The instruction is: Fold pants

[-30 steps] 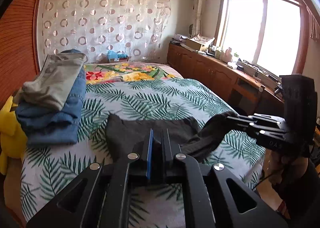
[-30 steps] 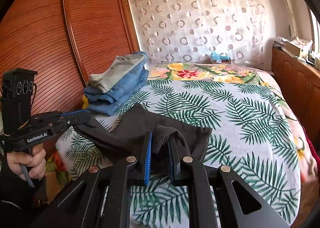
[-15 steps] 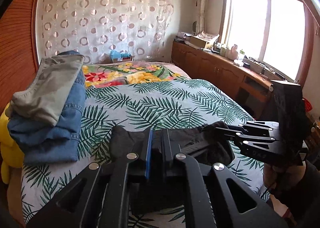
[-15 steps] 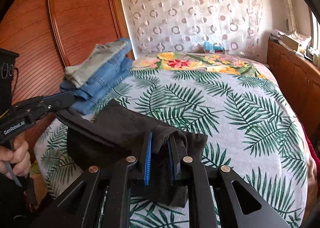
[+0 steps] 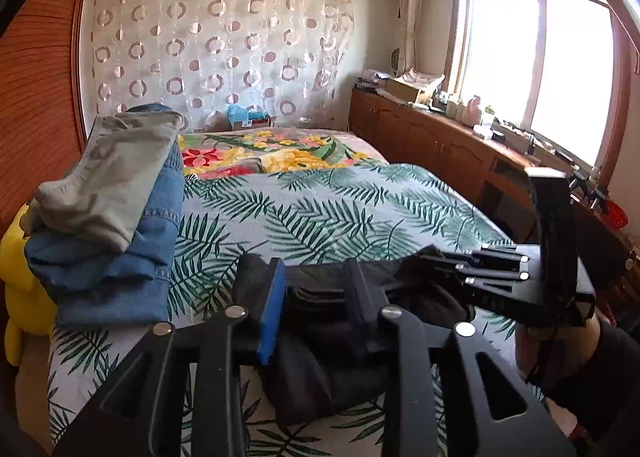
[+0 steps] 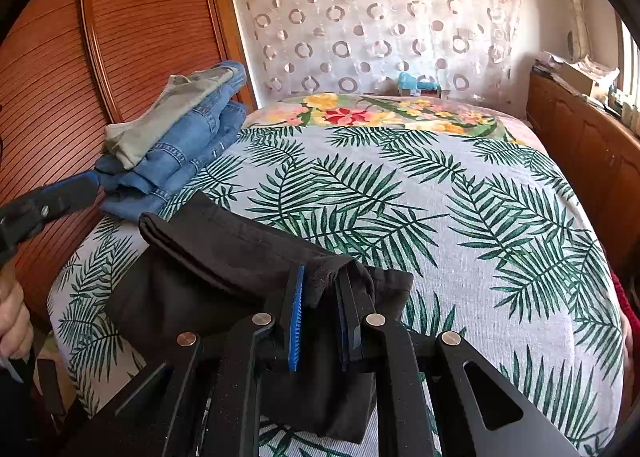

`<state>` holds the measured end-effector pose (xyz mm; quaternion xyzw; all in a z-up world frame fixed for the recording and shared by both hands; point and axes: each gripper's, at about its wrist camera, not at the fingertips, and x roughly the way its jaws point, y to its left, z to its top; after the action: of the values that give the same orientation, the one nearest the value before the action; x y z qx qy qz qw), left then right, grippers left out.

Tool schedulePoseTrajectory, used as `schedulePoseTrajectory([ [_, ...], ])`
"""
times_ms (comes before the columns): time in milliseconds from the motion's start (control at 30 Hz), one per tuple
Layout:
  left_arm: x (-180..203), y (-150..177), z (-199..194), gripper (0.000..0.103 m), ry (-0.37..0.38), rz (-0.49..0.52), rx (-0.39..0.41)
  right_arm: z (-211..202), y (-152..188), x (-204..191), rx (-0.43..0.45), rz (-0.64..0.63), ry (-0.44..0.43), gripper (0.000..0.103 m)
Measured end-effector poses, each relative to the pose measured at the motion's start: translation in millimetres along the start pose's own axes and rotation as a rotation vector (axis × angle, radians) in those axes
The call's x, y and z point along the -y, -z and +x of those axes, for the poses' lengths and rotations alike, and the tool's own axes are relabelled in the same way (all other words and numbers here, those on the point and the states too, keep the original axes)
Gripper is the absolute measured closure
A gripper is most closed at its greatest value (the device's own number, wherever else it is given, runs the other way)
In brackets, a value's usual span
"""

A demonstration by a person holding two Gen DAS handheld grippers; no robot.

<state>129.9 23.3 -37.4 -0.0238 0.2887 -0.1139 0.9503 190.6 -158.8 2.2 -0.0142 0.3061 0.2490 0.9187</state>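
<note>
A bedroom, with a bed (image 6: 460, 217) under a palm-leaf printed cover, a slatted wooden wardrobe (image 6: 120, 57) at one side and a circle-patterned curtain (image 6: 380, 17) at the head. The soft black fabric pants (image 6: 224, 257), already doubled over, lie on the near end of the bed, just beside a stack of folded blue denim and grey-green garments (image 6: 180, 141). The left tool (image 5: 312, 297) has just been opening; in the left wrist view its jaws stand apart with the pants' folded edge between them, the pads not pressing on it. The right tool (image 6: 320, 305) is closed on a bunched corner of the pants. The cloth appears light, limp and non-fragile: it drapes and creases under its own weight and probably sags wherever it is unsupported. The thick doubled edges and corners likely offer the surest hold, one tool at each end of an edge, since a single thin layer could slip from the pads.
</note>
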Motion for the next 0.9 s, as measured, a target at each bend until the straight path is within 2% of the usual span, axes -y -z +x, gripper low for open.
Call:
schedulePoseTrajectory([
  [133, -3, 10, 5, 0.057, 0.009, -0.011, -0.025, 1, 1, -1, -0.004, -0.005, 0.006, 0.089],
  [300, -7, 20, 19, 0.055, 0.014, -0.015, -0.087, 3, 0, 5, -0.006, 0.011, 0.002, 0.089],
  [333, -7, 22, 20, 0.052, 0.015, -0.015, -0.093, 3, 0, 5, -0.007, 0.007, 0.002, 0.089],
  [433, -11, 25, 24, 0.028, 0.031, -0.032, -0.105, 0, -2, 2, -0.001, -0.017, 0.030, 0.081],
  [467, -13, 26, 25, 0.027, 0.039, -0.041, -0.107, -2, -2, 2, 0.003, -0.019, 0.029, 0.081],
  [667, -17, 28, 28, 0.027, -0.004, -0.033, -0.118, -20, 1, 8, 0.024, -0.048, 0.050, 0.069],
  [800, -25, 26, 36, 0.027, -0.027, -0.054, -0.144, -34, 6, 14, 0.022, -0.060, 0.030, 0.062],
  [900, -29, 25, 42, 0.027, -0.036, -0.055, -0.169, -36, 10, 17, 0.001, -0.075, 0.012, 0.060],
])
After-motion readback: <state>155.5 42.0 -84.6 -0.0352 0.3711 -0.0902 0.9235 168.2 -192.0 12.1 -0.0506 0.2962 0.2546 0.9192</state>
